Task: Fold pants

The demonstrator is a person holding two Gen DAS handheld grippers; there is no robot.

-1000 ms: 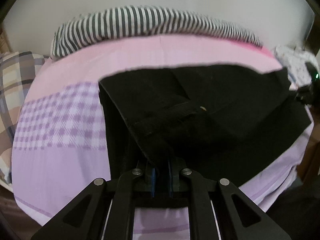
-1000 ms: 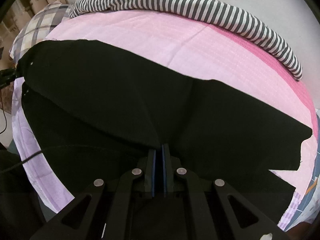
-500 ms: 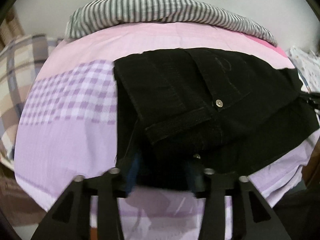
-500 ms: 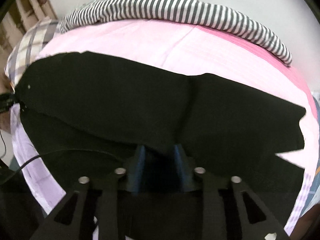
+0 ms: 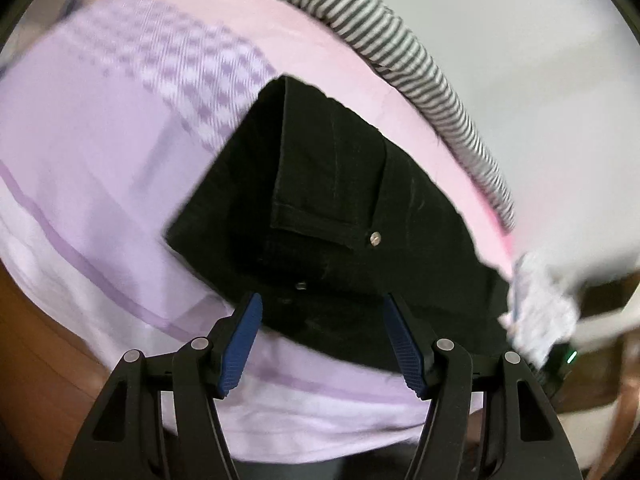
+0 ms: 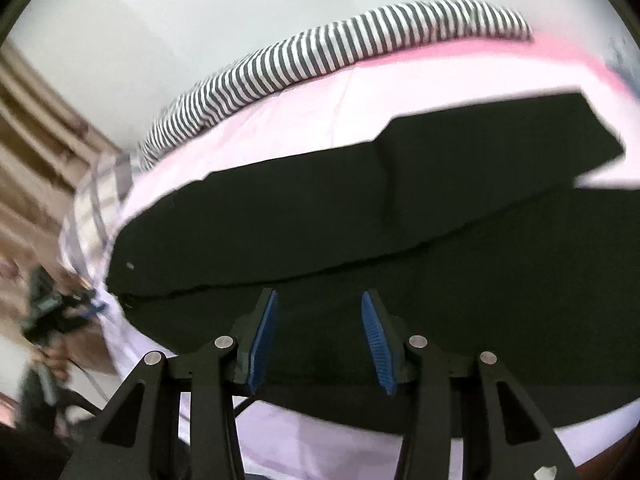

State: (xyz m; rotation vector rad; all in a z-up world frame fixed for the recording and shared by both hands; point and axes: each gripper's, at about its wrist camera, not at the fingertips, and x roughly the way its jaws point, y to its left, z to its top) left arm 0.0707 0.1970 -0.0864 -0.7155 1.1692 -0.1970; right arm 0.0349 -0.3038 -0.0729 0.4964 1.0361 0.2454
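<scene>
The black pants (image 5: 340, 208) lie flat on the pink and lilac bed sheet (image 5: 100, 152), folded over lengthwise, waist end with a metal button (image 5: 375, 238) towards my left gripper. My left gripper (image 5: 322, 346) is open and empty, just in front of the waistband edge. In the right wrist view the pants (image 6: 360, 220) stretch across the bed, one leg layer lying over the other. My right gripper (image 6: 318, 346) is open and empty, over the near edge of the pants.
A black-and-white striped blanket (image 6: 320, 56) lies along the far side of the bed by the wall. A plaid pillow (image 6: 96, 200) is at the left end. The other gripper (image 6: 48, 312) shows at the left. A patterned white cloth (image 5: 540, 312) lies at the right.
Both grippers were shut on the pants, then opened and let go. The pants now lie flat, and both grippers have drawn back and tilted.
</scene>
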